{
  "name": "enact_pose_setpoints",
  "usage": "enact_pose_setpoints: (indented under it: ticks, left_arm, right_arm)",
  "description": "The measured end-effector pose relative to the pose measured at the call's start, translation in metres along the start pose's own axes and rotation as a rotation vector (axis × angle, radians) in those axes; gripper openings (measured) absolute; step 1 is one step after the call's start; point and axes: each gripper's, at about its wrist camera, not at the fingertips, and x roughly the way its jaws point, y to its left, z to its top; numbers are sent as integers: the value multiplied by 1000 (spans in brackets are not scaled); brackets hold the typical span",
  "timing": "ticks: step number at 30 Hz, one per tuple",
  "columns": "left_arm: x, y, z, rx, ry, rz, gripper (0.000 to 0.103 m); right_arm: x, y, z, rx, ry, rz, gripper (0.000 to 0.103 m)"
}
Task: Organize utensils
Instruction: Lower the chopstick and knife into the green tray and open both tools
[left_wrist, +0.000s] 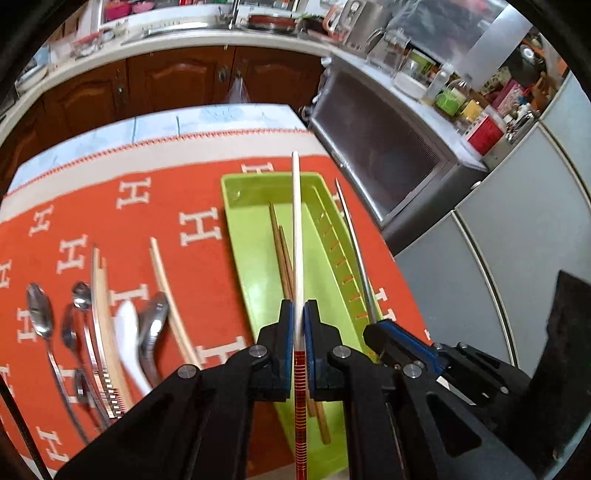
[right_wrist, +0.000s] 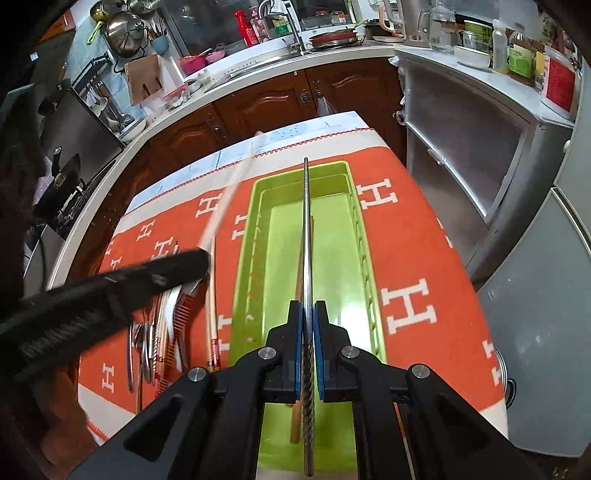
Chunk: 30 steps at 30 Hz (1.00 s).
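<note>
Over the green tray (left_wrist: 236, 206) near the table's right edge, the left hand-held gripper (left_wrist: 299, 314) clamps a white chopstick (left_wrist: 296, 229) while the right hand-held gripper (right_wrist: 308, 314) clamps a metal chopstick (right_wrist: 306, 236), wooden chopsticks (left_wrist: 280, 251) lying inside.

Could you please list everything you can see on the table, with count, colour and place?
Tray: one, lime green, on the cloth's right half.
Wooden chopsticks: two, brown, lying inside the tray.
White chopstick: one, white with a red banded end, held above the tray.
Metal chopstick: one, silver, held above the tray.
Loose chopstick: one, pale, on the cloth left of the tray.
Spoons: several, silver plus one white, on the cloth at left; exact count unclear.
Tablecloth: one, orange with white H letters.
Left gripper: shut on the white chopstick.
Right gripper: shut on the metal chopstick.
</note>
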Motion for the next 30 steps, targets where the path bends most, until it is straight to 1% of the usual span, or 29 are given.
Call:
enact_pose_setpoints:
  ticks: [3,5,6,7,8,11,12,13,15,18,21,23,25,28,30]
  left_arm:
    - [17,-2,-4,0,45,3,4]
    - [25,-3,-7,3,69,1,12]
    - [27,-3,-9,5,76,4,18]
    - [27,-4,-10,9,76,11,22]
    - [26,-4,-12,15,74,18,24]
    - [19,-3,-16,36,61,39,28]
    - [15,-1,-17,39,57,43,34]
    - [11,0,-18,41,50,45,42]
    - [-1,5,-20,57,20,66,49]
    - [-18,8,-24,113,-38,127,50]
    - [-40,17,-31,155,-106,174,64]
    - [-52,24,-34,158,-129,175,65]
    - [-63,37,-37,136,-136,172,65]
    - [-77,60,-40,77,-104,164,65]
    - [-88,79,-44,37,-102,164,65]
  right_arm:
    - [8,-6,6,-6,-6,-14,6]
    - [17,-11,10,-10,-4,-39,7]
    - [20,-15,10,-13,1,-49,8]
    - [24,-16,11,-9,2,-50,10]
    - [26,-20,12,-3,2,-46,14]
    - [31,-27,12,15,3,-38,17]
    - [30,-29,11,15,1,-34,17]
    - [29,-29,9,15,0,-36,17]
    - [27,-29,7,21,6,-38,17]
    - [20,-23,1,32,14,-19,17]
    - [12,-15,-3,34,14,-3,17]
    - [8,-6,-4,21,9,1,17]
    - [4,5,-6,4,6,12,17]
    - [-2,24,-7,-25,7,35,17]
    - [-7,41,-8,-54,2,46,17]
